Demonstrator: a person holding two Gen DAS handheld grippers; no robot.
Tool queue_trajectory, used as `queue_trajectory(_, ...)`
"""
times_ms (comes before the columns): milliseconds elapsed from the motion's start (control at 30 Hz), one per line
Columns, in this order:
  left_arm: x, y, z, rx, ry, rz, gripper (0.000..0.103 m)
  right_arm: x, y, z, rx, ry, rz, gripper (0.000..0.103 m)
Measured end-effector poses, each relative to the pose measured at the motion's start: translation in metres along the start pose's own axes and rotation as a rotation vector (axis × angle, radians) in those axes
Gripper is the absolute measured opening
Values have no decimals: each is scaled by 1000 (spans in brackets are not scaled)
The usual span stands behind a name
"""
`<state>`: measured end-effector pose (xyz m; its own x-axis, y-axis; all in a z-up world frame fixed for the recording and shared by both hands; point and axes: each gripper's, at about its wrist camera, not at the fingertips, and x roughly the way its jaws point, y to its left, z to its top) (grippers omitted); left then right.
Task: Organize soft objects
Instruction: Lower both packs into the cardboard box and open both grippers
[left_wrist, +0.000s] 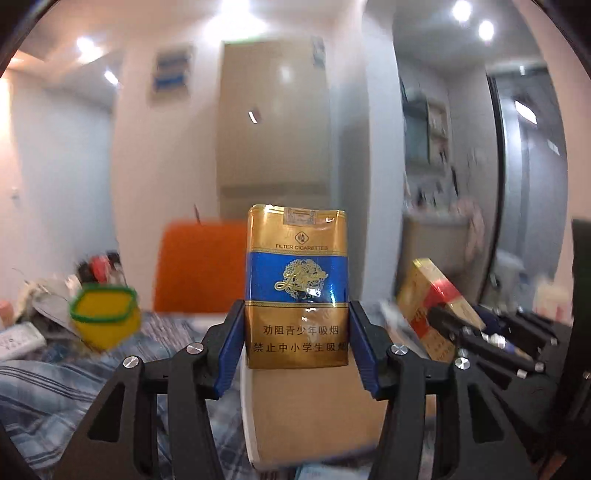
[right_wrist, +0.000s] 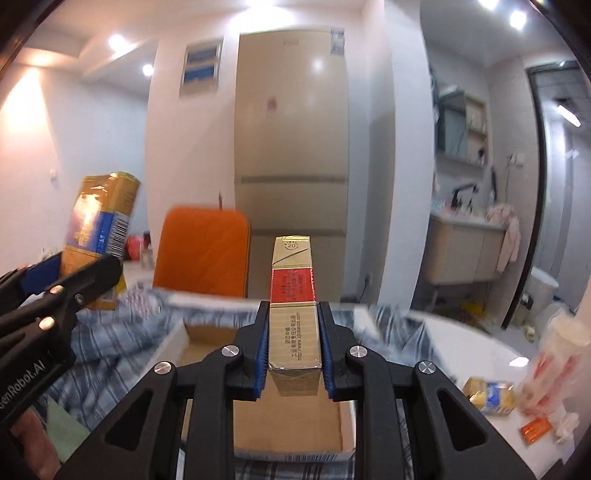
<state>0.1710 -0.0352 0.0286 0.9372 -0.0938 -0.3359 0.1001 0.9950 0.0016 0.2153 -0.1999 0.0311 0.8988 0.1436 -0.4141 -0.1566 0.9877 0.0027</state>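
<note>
The left gripper (left_wrist: 295, 332) clamps a soft gold-and-blue pack (left_wrist: 297, 286) by its lower sides, crinkled wrapper facing the camera, long axis upright. The right gripper (right_wrist: 291, 347) is shut on a stiff gold-and-red pack (right_wrist: 293, 295) by its narrow faces, also upright, top up. Below both lies an open box (right_wrist: 288, 424)

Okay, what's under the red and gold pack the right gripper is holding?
Below the red and gold pack, held in the right gripper, sits an open cardboard box on striped blue cloth. Its visible floor looks bare; the gripper hides part of it.
</note>
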Motion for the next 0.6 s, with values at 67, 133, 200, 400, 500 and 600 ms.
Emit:
queue_trajectory(67, 18, 3, -9, -7, 86, 6, 52, 12, -3, -7, 18, 65, 39, 24)
queue_trajectory(133, 30, 6, -15, -18, 156, 11, 52, 24, -7, -15, 44, 127, 75, 24)
queue_trajectory(200, 40, 7, -21, -30, 212, 11, 52, 33, -10, -19, 61, 168, 99, 24)
queue_trajectory(400, 53, 6, -35, -66, 302, 5, 53, 48, -7, -31, 49, 231, 120, 24)
queue_trajectory(500, 52, 8, -35, -81, 297, 8, 53, 53, -5, -35, 46, 241, 120, 24)
queue_trajectory(600, 52, 8, -32, -78, 292, 8, 54, 54, -6, -37, 50, 242, 118, 24)
